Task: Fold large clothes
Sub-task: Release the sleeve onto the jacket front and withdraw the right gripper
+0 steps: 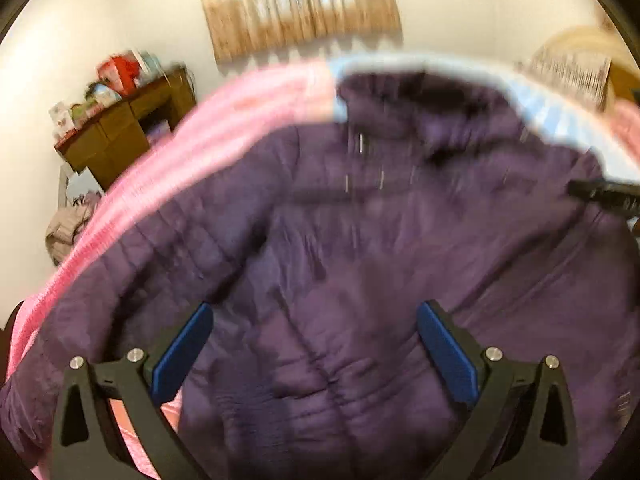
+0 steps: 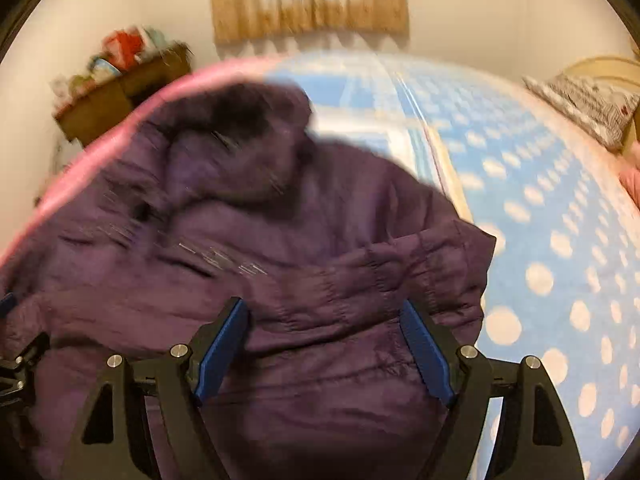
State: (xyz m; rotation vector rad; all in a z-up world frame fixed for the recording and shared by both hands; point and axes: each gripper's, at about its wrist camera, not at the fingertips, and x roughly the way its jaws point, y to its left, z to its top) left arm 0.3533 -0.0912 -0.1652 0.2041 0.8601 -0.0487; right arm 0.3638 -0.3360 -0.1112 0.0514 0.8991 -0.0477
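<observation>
A dark purple quilted hooded jacket (image 1: 352,240) lies spread on the bed, hood at the far end. It also shows in the right wrist view (image 2: 280,280), with its right sleeve folded across the body. My left gripper (image 1: 314,320) is open and empty, above the jacket's lower middle. My right gripper (image 2: 324,316) is open and empty, above the jacket's lower right part near the folded sleeve. The right gripper's tip (image 1: 604,194) shows at the right edge of the left wrist view. Both views are blurred.
The bed has a pink blanket (image 1: 224,120) on the left and a blue white-dotted cover (image 2: 540,220) on the right. A patterned pillow (image 2: 588,104) lies far right. A brown shelf (image 1: 120,128) with items stands against the far wall. A curtain (image 2: 308,4) hangs behind.
</observation>
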